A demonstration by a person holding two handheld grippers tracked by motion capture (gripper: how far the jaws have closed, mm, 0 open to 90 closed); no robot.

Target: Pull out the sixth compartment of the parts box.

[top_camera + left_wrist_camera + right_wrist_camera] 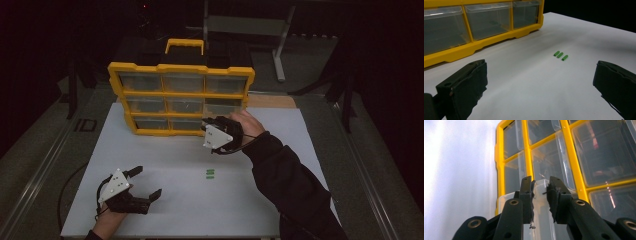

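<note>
Right gripper [540,195]: fingers clamped on the clear plastic drawer's [541,220] front, bottom-right compartment of the yellow organizer cabinet [181,95]. Left gripper [142,182]: fingers wide, low over the white counter [200,200], near three green pegs [210,173].

Three pegs [210,173] lie on the table [280,200] before the drawer cabinet [180,97].

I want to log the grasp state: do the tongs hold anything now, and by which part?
The right tongs pinch the clear front lip of a bottom-row drawer in the yellow organizer. The left tongs are open, holding nothing.
</note>
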